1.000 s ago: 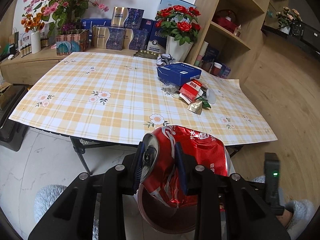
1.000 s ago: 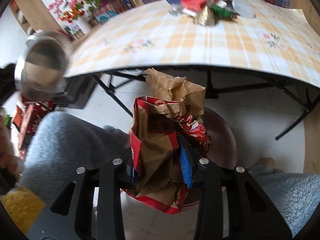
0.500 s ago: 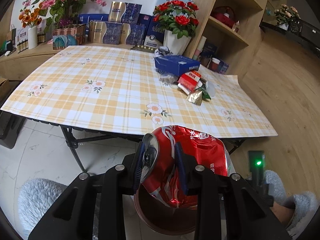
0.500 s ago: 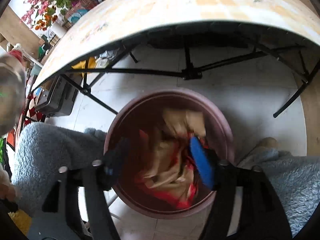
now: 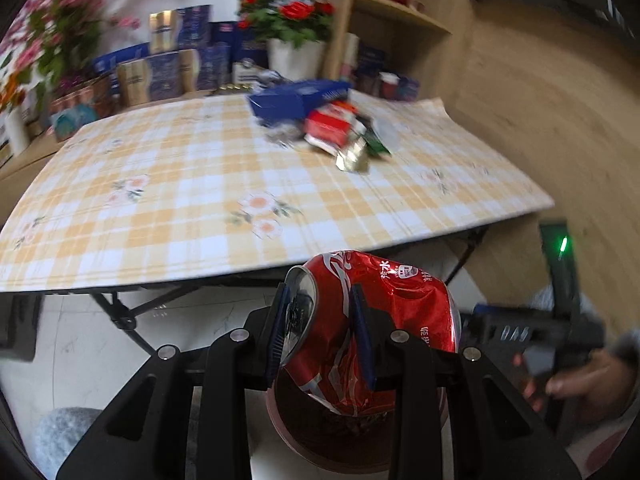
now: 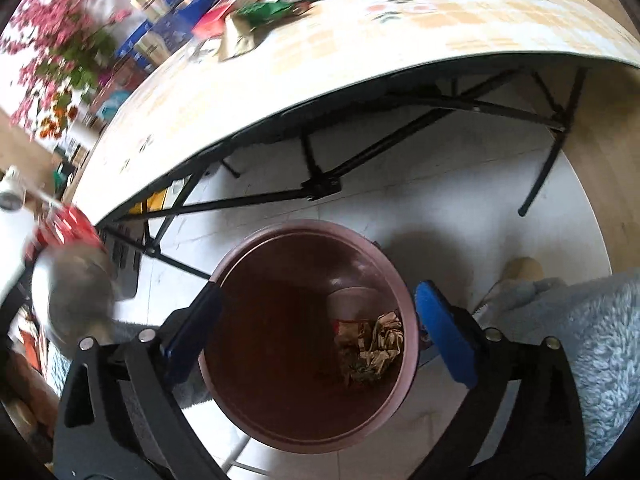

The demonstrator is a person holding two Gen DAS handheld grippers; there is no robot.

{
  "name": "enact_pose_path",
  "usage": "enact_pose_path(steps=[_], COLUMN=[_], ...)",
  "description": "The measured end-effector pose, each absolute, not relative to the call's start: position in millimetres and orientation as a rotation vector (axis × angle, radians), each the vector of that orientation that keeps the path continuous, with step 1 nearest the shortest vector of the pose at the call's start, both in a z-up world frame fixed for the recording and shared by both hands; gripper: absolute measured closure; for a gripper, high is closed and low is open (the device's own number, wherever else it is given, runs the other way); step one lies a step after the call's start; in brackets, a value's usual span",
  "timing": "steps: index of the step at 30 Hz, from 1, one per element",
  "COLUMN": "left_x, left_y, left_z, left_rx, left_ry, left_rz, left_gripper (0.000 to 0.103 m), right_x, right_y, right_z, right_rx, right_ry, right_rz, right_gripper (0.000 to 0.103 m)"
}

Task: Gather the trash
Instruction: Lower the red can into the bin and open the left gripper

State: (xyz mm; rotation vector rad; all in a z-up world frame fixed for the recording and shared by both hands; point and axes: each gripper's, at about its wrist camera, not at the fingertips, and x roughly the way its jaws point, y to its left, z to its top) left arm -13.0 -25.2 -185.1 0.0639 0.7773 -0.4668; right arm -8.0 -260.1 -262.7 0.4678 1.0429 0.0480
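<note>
My left gripper (image 5: pixel 322 330) is shut on a crushed red soda can (image 5: pixel 384 320), held just above the dark red bin (image 5: pixel 320 452) on the floor. My right gripper (image 6: pixel 316 334) hangs over the same bin (image 6: pixel 410 308); its jaws are opening wide with nothing between them. A crumpled brown and red paper wrapper (image 6: pixel 372 348) lies at the bottom of the bin. The can (image 6: pixel 64 232) shows blurred at the left of the right wrist view. More trash (image 5: pixel 340 132) lies in a pile on the checked table (image 5: pixel 200 184).
A blue box (image 5: pixel 296 98), flower vases (image 5: pixel 296 56) and boxed goods stand at the table's back. A wooden shelf (image 5: pixel 392 20) rises to the right. Black folding table legs (image 6: pixel 320 188) cross behind the bin. Grey fuzzy slippers (image 6: pixel 600 340) flank it.
The right gripper opened and the paper wrapper dropped from it into the bin. The left gripper sank with the can toward the bin and rolled a little.
</note>
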Motion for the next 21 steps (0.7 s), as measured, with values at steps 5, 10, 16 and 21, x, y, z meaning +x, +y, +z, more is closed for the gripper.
enact_pose_path(steps=[5, 10, 16, 21], left_x=[-14.8, -9.4, -8.2, -13.2], left_y=[-38.5, -40.9, -42.2, -48.9], left_z=[-211.7, -228.5, -234.3, -232.4], left_rx=[0.120, 0.136, 0.137, 0.168], left_ry=[0.865, 0.936, 0.962, 0.950], left_rz=[-0.515, -0.514, -0.519, -0.538], left_gripper=[0.073, 0.073, 0.072, 0.065], right_x=[-15.4, -15.9, -15.9, -17.1], right_y=[-274.3, -283.9, -283.4, -287.6], right_z=[-254.5, -257.4, -258.2, -259.5], right_rx=[0.504, 0.542, 0.543, 0.561], right_ry=[0.995, 0.991, 0.993, 0.995], right_rz=[0.001, -0.040, -0.047, -0.068], right_gripper=[0.006, 0.006, 0.006, 0.006])
